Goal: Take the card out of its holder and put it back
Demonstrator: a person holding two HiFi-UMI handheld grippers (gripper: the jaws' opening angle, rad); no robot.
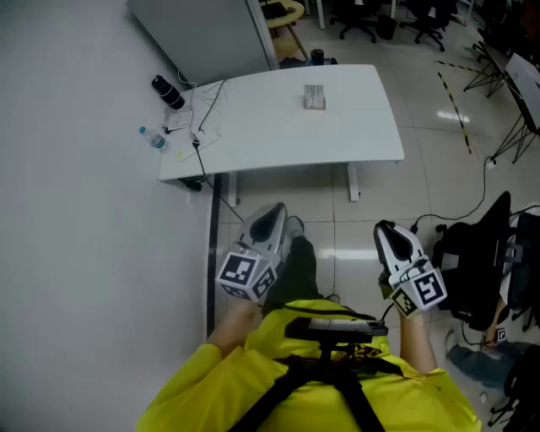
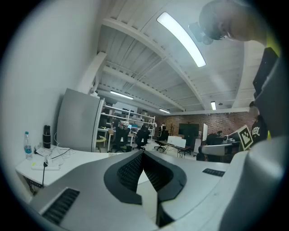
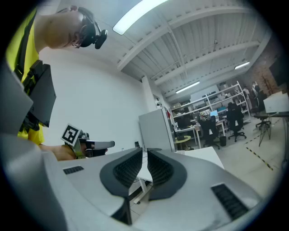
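On white table (image 1: 270, 126), card holder (image 1: 314, 97), untouched

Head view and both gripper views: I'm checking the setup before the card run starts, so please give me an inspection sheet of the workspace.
Surface: white table, mostly bare, ahead of the person.
Job's things: card holder at the table's far middle; card not separately discernible.
Clutter: black bottle, water bottle and papers at the table's left end.
Grippers: left tongs tips together, empty; right tongs a narrow gap, nothing between; both held near the person's body, short of the table.
Cables: black cable crosses the table's left end and drops over the edge.
Surroundings: grey cabinet, office chairs.
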